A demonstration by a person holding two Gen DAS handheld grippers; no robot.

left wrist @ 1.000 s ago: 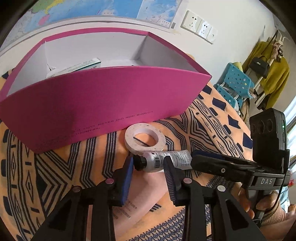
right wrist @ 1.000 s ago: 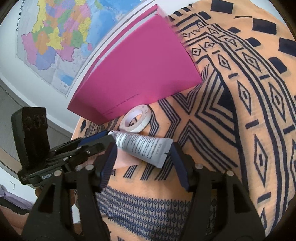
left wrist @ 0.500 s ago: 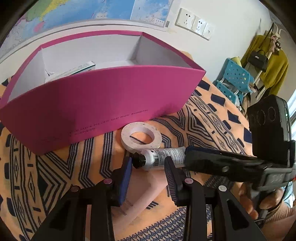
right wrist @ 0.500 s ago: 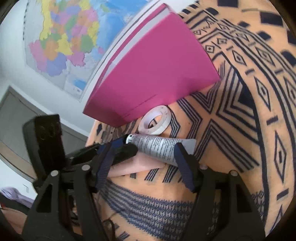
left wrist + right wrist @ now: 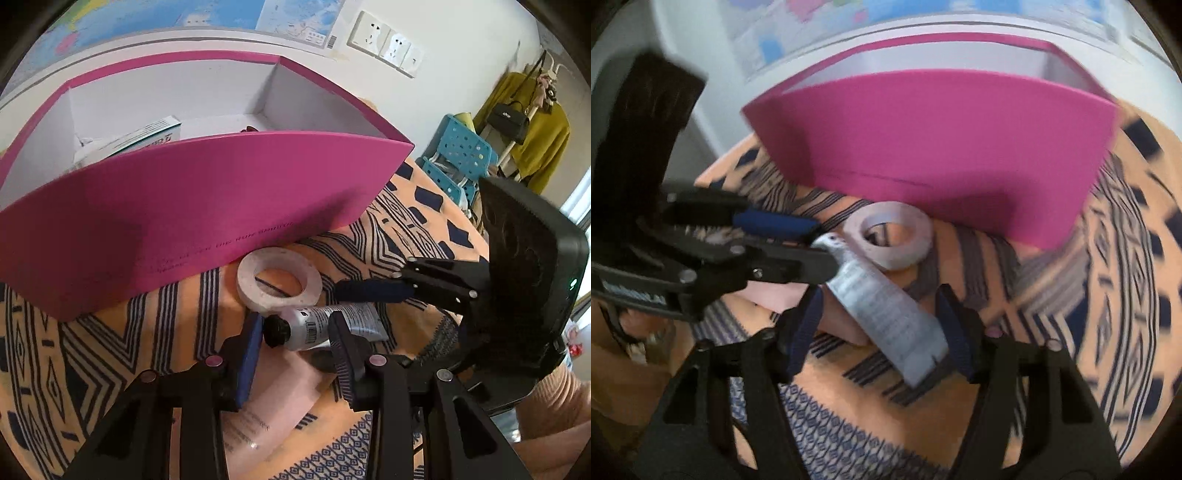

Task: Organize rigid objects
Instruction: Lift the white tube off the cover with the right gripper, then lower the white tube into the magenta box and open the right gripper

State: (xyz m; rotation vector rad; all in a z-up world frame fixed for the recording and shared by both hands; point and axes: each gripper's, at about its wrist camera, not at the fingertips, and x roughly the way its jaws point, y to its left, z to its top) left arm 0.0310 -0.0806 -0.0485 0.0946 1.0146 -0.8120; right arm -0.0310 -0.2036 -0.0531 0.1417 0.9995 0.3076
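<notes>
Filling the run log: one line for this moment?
left gripper: open around tube cap | right gripper: open, straddling tube tail | tape roll: beside pink box

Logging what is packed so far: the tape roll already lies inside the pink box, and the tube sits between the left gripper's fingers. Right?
Not quite. The left wrist view shows the tape roll on the patterned cloth outside the pink box. The tube is between the left gripper's fingers.
</notes>
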